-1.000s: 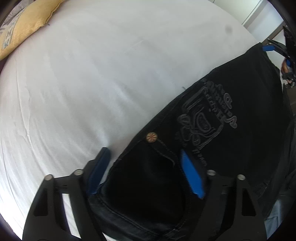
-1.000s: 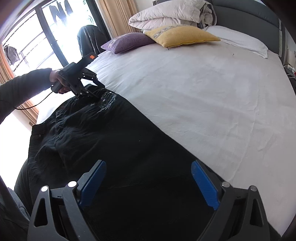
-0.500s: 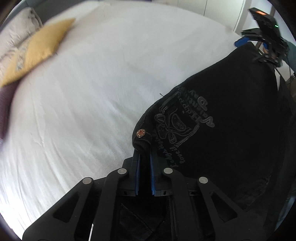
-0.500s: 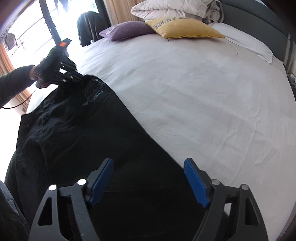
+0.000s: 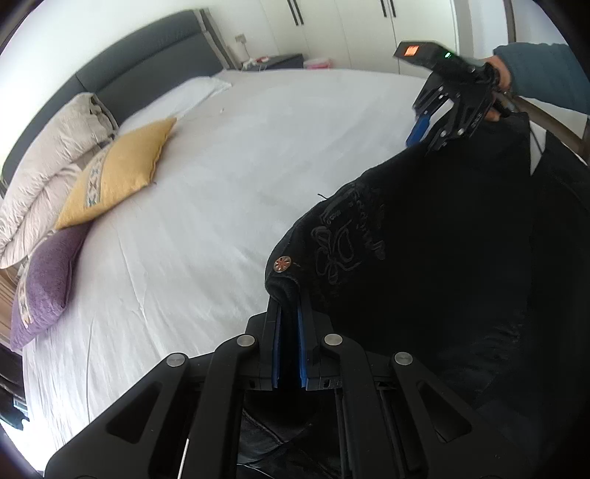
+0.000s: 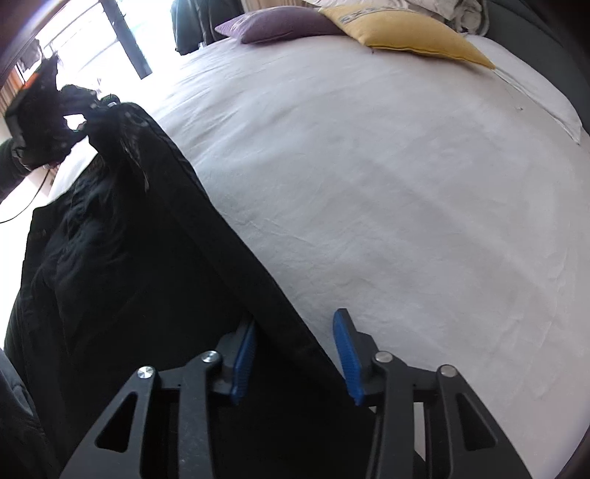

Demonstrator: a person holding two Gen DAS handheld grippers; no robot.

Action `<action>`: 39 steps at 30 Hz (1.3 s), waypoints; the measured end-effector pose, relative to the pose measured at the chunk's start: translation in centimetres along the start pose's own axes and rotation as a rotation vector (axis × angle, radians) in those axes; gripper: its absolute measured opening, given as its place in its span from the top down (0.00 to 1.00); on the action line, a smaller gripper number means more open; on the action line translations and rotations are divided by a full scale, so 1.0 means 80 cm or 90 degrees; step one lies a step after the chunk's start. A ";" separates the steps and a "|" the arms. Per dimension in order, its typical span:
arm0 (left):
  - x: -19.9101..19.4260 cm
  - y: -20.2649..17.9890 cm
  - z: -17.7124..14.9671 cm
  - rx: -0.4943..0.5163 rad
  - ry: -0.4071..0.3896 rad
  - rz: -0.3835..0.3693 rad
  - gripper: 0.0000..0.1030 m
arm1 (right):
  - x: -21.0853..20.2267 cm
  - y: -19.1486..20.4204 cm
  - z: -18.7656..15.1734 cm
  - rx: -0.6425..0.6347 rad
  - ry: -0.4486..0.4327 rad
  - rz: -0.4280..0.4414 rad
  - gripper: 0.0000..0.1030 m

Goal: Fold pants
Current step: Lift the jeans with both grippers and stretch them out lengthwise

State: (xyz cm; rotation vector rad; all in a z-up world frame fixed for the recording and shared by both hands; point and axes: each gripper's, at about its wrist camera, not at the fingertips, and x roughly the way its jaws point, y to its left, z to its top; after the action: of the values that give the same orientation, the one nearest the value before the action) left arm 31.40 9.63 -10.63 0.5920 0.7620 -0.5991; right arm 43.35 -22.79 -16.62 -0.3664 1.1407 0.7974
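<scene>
Black pants (image 5: 424, 258) with grey embroidery lie along the near side of a white bed (image 5: 221, 177). My left gripper (image 5: 289, 306) is shut on the waistband corner, just below a copper button (image 5: 282, 264), and holds it lifted off the sheet. In the right wrist view the pants (image 6: 129, 258) stretch away toward the left gripper (image 6: 99, 107), dark against the window. My right gripper (image 6: 295, 335) straddles the edge of the leg. Its jaws are closing, with the blue right pad (image 6: 346, 353) still apart from the fabric. From the left wrist view the right gripper (image 5: 427, 138) shows in a hand at the far end.
A yellow cushion (image 5: 118, 173), a purple cushion (image 5: 44, 280) and a rolled pale duvet (image 5: 48, 158) sit by the dark headboard (image 5: 147, 55). White wardrobe doors (image 5: 332, 29) stand behind. A bright window (image 6: 92, 48) lies beyond the bed's left side.
The left gripper shut on the waistband corner, then rose with it and tilted up toward the headboard. The right gripper's jaws narrowed around the leg edge as it moved down toward it.
</scene>
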 end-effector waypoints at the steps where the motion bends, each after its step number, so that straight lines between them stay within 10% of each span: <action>1: 0.000 0.009 0.003 0.001 -0.005 0.003 0.94 | 0.000 0.002 0.000 -0.004 0.002 0.001 0.69; 7: -0.012 0.021 0.003 -0.003 -0.016 0.012 0.94 | -0.012 0.025 0.001 -0.055 0.028 -0.038 0.93; 23: -0.135 -0.032 -0.041 -0.017 -0.065 0.047 0.94 | -0.155 0.212 -0.070 -0.139 -0.088 -0.210 0.97; 39: -0.171 -0.169 -0.211 -0.044 -0.013 0.065 0.95 | -0.062 0.415 -0.179 -0.188 -0.005 -0.302 0.97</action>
State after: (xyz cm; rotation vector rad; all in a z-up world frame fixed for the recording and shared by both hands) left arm 6.74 15.62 -13.59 0.5568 0.7266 -0.4813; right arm 8.90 -11.26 -13.56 -0.8447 0.8764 0.5433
